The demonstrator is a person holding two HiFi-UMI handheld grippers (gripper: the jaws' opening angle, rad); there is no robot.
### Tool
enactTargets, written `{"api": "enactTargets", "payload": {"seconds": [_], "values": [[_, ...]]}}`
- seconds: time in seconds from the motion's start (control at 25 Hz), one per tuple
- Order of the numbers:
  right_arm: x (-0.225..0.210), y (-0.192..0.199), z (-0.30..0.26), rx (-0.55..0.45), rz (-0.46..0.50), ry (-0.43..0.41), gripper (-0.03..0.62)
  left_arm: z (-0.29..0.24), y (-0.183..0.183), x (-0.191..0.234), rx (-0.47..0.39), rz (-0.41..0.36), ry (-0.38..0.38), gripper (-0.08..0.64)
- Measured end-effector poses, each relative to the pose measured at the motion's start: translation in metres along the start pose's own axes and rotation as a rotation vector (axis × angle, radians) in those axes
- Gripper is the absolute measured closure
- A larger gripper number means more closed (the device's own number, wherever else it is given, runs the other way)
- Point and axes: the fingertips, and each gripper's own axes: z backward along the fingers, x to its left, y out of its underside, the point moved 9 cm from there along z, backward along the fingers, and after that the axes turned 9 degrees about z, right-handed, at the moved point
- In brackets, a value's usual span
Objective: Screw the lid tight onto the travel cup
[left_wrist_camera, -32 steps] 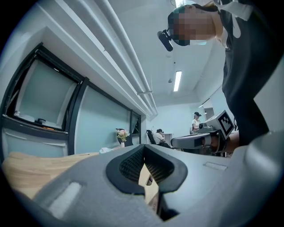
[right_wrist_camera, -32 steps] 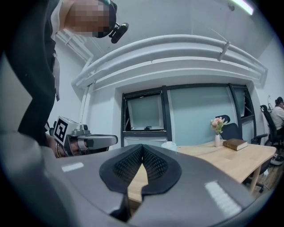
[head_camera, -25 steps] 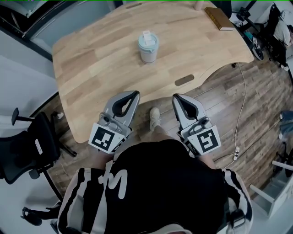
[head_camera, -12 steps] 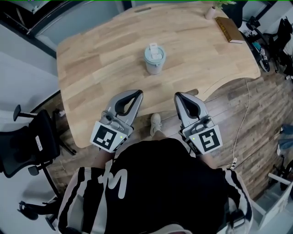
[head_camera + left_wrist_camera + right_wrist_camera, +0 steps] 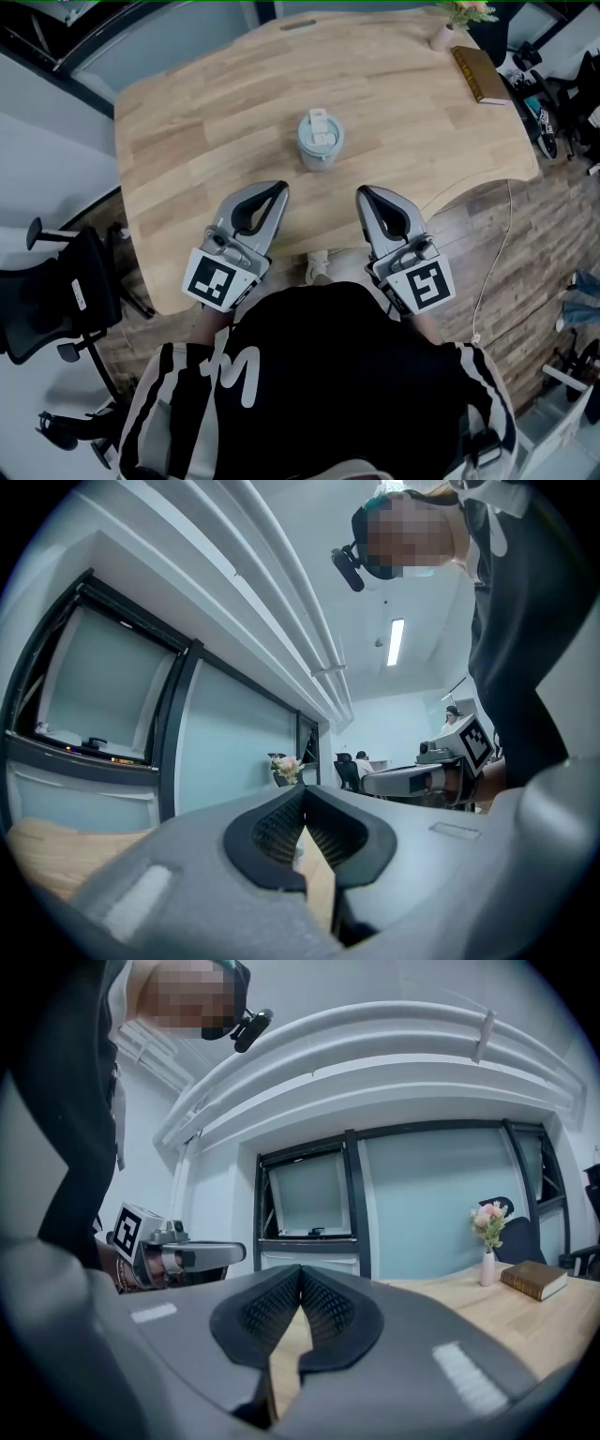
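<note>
Claws shut and empty, cup waiting on the desk

Both tools are held low at the near edge of the desk [image 5: 216, 103]. The left claw [image 5: 275, 191] and the right claw [image 5: 366, 193] each have their ribbed pads pressed together with nothing between them. The travel cup [image 5: 321, 155] stands upright farther out on the wood, roughly on the line between the two tips and apart from both. Its lid [image 5: 321, 129] sits on top; whether the thread is seated cannot be told from here.

The step in hand looks like the approach. Done well, it probably means opening both claws before reaching out. One would clamp the cup body low to stop it spinning. The other would take the lid rim squarely, level with the cup, so that turning does not cross the thread or tip the cup.

Count: one cup, one lid, two claws. Also one book [image 5: 481, 75] and one vase [image 5: 442, 36] of flowers at the far corner, and one chair [image 5: 66, 300] on the floor to the left.
</note>
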Motion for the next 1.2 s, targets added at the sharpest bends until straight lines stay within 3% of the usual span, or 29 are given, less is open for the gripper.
{"api": "enactTargets", "payload": {"seconds": [0.68,0.84,0.96,1.2], "values": [[-0.057,0.012,-0.058,0.016,-0.009,-0.049,0.591,-0.050,0.003,0.052,-0.022,0.005,-0.066,0.560],[-0.065,0.018,-0.069,0.008,-0.026,-0.080,0.577,-0.053,0.007,0.058,-0.031,-0.027,-0.047,0.558],[-0.070,0.025,-0.077,0.004,-0.034,-0.112,0.534,-0.051,0.011,0.067,-0.028,-0.040,-0.057,0.549],[-0.071,0.029,-0.093,0.002,-0.038,-0.150,0.365,-0.052,0.025,0.081,-0.006,-0.049,0.012,0.352]]}}
